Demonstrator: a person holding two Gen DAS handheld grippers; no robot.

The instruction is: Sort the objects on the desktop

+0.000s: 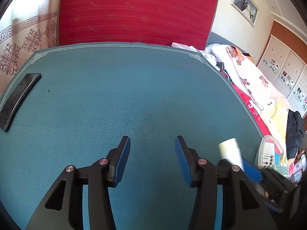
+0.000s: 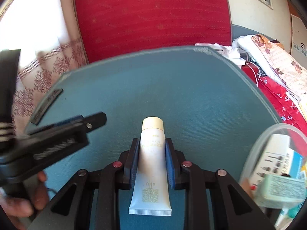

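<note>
My right gripper is shut on a white tube with a cream cap, held above the teal mat, cap pointing away. The tube also shows in the left wrist view, at the right, blurred. My left gripper is open and empty over the mat; it shows at the left of the right wrist view. A black remote-like slab lies at the mat's left edge, also in the right wrist view.
A clear plastic bin with a white device and small boxes stands at the mat's right. A red headboard rises behind the mat. Bedding and clutter lie to the right.
</note>
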